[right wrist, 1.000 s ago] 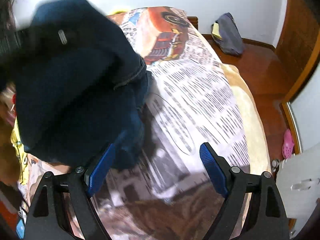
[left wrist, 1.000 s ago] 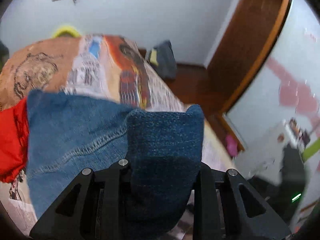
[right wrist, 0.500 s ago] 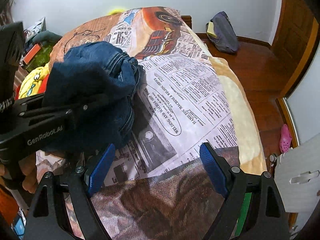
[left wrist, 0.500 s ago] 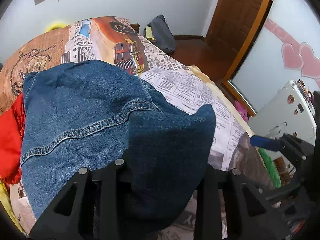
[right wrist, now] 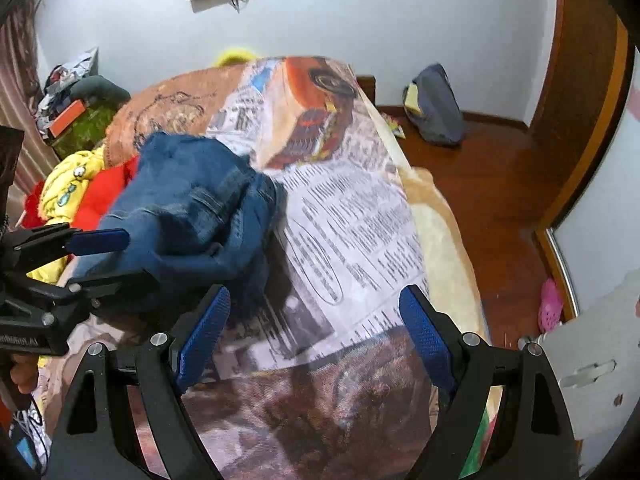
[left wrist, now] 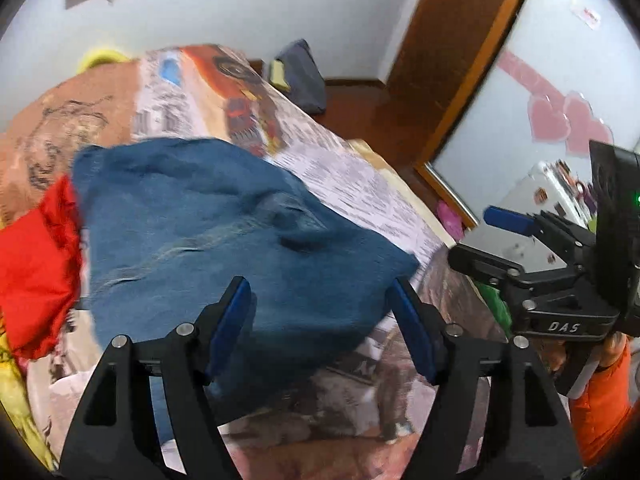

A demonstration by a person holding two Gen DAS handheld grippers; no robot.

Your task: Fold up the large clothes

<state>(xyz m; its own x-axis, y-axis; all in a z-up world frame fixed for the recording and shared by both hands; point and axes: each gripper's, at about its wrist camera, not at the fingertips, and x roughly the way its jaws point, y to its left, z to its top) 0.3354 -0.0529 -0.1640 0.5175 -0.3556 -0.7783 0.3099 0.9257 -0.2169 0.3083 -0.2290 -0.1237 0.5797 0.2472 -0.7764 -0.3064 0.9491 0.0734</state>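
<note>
Left wrist view: left gripper stands wide open, blue pads well apart, nothing between them; the denim lies bunched on the bed just ahead of the fingertips, its near edge overhanging between the jaws without being pinched. Red garment touches the denim on its far left side. Right gripper shows at the frame's right edge, apart from the denim. Image is motion-blurred, so seams are hard to read. Right wrist view: right gripper also spread wide, empty, over bare printed bedspread; the denim sits as a rumpled heap to the left, on the bed, with the left gripper just beside its near edge, parted and gripping nothing. Yellow garment and red garment lie behind the heap. Judgement: the denim is on the bed but unfolded and lumpy; the step in hand looks like re-gripping to spread it. To do this well, each gripper should probably take a separate corner or hem, not the bulk, pinch a single layer, then pull apart over the free right side of the bed, away from the red garment, so nothing else is dragged along.
</note>
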